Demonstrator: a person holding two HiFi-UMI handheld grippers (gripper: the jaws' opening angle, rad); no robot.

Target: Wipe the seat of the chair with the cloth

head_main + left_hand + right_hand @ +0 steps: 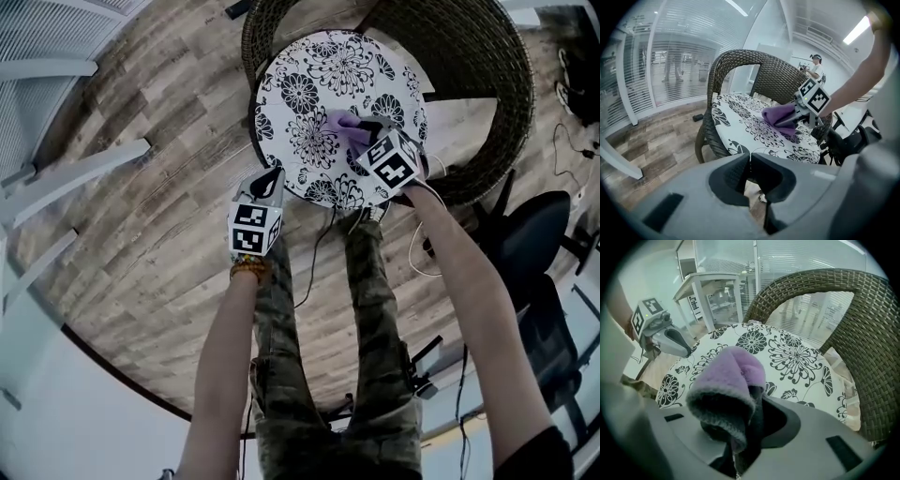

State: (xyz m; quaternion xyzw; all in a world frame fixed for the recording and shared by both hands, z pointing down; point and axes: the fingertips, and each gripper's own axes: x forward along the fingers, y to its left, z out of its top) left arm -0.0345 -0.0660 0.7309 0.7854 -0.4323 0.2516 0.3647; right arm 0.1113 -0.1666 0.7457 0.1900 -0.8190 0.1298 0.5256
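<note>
The chair has a round white seat cushion (pixel 309 84) with a black flower print and a dark wicker back (pixel 487 84). A purple cloth (pixel 342 127) rests on the seat's right front part, clamped in my right gripper (pixel 361 131), which is shut on it. In the right gripper view the cloth (pixel 726 385) bulges out of the jaws above the seat (pixel 797 357). My left gripper (pixel 272 178) hovers at the seat's front edge, shut and holding nothing. The left gripper view shows its jaws (pixel 750 159) closed together, with the cloth (pixel 780 117) and the right gripper (pixel 787 123) ahead on the seat (pixel 740 117).
Wood-look floor (pixel 141 253) lies around the chair. White furniture legs (pixel 56 178) stand at the left, a black office chair (pixel 534 234) and cables at the right. My own legs (pixel 366 309) stand before the seat. A white table (pixel 708 282) is behind the chair.
</note>
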